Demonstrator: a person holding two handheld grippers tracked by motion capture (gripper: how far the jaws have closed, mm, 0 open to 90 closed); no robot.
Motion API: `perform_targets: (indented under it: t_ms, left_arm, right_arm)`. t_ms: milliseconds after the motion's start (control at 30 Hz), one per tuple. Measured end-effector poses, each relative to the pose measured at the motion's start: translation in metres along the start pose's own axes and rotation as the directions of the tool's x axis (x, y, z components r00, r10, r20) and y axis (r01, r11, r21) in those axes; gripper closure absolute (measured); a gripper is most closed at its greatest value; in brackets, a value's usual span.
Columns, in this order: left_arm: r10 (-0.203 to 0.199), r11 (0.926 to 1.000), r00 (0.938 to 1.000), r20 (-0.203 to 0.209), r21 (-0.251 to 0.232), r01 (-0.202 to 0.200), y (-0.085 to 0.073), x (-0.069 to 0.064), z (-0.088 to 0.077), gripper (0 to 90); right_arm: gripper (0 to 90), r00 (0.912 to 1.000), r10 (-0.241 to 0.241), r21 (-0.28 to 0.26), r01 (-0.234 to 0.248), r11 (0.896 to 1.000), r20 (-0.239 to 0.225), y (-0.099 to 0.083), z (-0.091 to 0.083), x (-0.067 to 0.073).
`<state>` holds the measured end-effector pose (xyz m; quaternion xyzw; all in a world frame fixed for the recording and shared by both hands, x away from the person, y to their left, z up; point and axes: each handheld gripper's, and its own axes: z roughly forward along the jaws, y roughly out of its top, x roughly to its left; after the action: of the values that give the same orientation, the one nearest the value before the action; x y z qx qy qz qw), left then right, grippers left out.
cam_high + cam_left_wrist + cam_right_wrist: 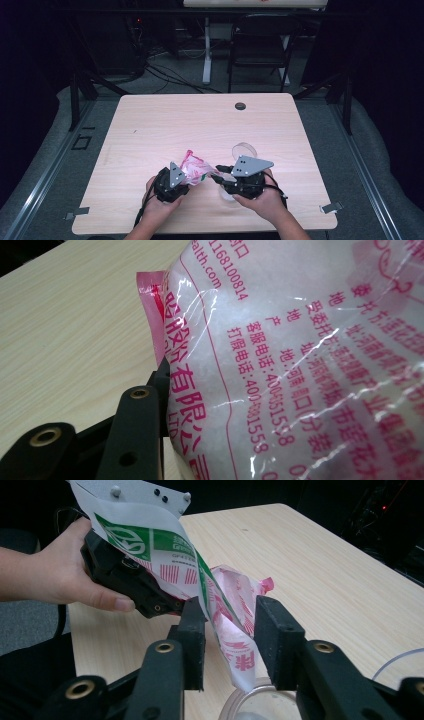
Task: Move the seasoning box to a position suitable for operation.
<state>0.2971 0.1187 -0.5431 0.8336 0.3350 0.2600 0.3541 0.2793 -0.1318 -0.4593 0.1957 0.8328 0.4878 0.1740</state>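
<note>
High view: a pink-printed bag (192,167) hangs above a clear cup (243,150), clamped by the left gripper (185,176). The right gripper (230,630), jaws parted around the bag's corner, should re-grip squarely to keep the opening over the cup.

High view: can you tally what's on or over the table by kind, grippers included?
Grippers: 2 (left gripper, right gripper)
Printed plastic bags: 1 (pink-and-white bag)
Clear round containers: 2 (one, one)
Total: 5
</note>
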Motion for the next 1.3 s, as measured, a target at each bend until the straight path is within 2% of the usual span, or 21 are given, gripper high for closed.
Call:
perform_targets:
  t_ms: [100, 300, 467, 700, 833, 1000, 1300]
  left_arm:
    - [0.001, 1.0000, 0.9999, -0.015, -0.004, -0.001, -0.001, 0.001, -0.001, 56.5]
    - [0.042, 0.9991, 0.9971, -0.063, 0.007, -0.041, -0.001, 0.000, -0.005, 56.5]
    - [0.074, 0.9972, 0.9937, -0.084, 0.011, -0.074, -0.001, -0.002, -0.005, 56.5]
    - [0.097, 0.9953, 0.9912, -0.091, 0.016, -0.096, -0.001, -0.004, -0.004, 56.5]
    - [0.107, 0.9941, 0.9895, -0.097, 0.026, -0.105, -0.001, -0.004, -0.004, 56.5]
    - [0.109, 0.9939, 0.9891, -0.099, 0.030, -0.106, -0.001, -0.004, -0.003, 56.5]
    - [0.125, 0.9919, 0.9868, -0.104, 0.037, -0.122, -0.001, -0.005, -0.003, 56.5]
  right_arm:
    - [64.4, 1.0000, 0.001, -0.006, -0.001, 1.000, 0.002, 0.000, 0.001, 0.000]
    - [63.2, 0.9999, -0.008, -0.005, 0.008, 1.000, -0.009, 0.001, 0.004, 0.002]
    - [62.4, 0.9988, -0.049, -0.008, 0.049, 0.999, -0.003, 0.005, 0.003, 0.006]
    - [64.6, 0.9911, -0.133, 0.010, 0.133, 0.991, -0.008, 0.006, 0.003, 0.009]
    - [63.4, 0.9889, -0.148, 0.002, 0.148, 0.989, -0.010, 0.006, 0.003, 0.010]
    - [63.4, 0.9806, -0.196, -0.004, 0.196, 0.981, 0.008, 0.007, 0.004, 0.014]
    - [70.5, 0.9761, -0.217, 0.007, 0.217, 0.976, -0.017, 0.007, 0.006, 0.018]
